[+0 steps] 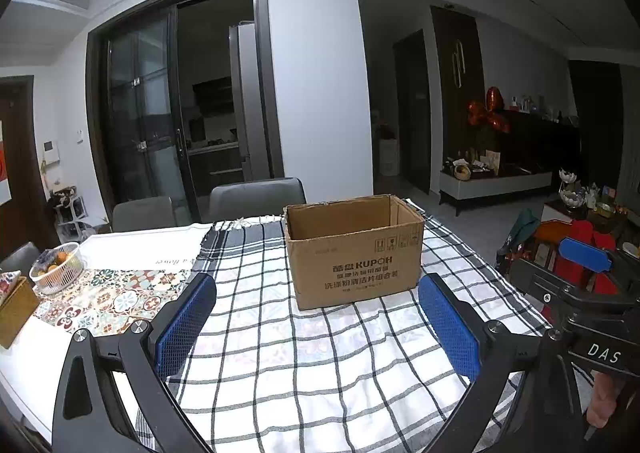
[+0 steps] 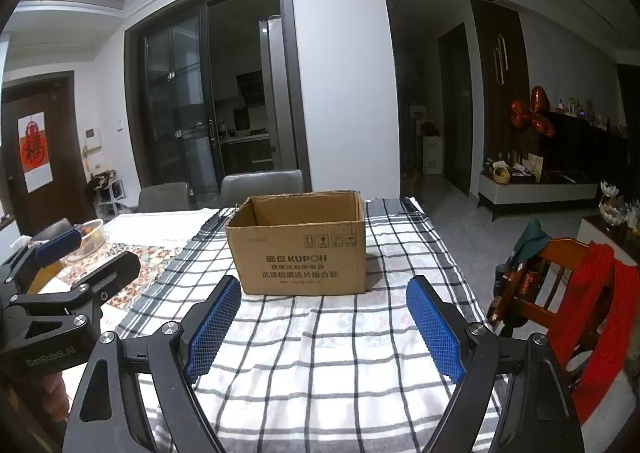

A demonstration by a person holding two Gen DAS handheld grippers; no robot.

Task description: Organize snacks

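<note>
Cardboard box [image 1: 354,249] upright on checked cloth [image 1: 304,365], left hand-held gripper [image 1: 318,303] spread apart, right hand-held gripper [image 2: 324,301] likewise

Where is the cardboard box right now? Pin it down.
The cardboard box stands open-topped on the checked cloth, straight ahead in both wrist views, beyond the open left gripper and right gripper; two grey chairs stand behind it.

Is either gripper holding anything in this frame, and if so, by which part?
Nothing is held. The left gripper and right gripper are both open, hovering over the checked cloth short of the cardboard box.
</note>
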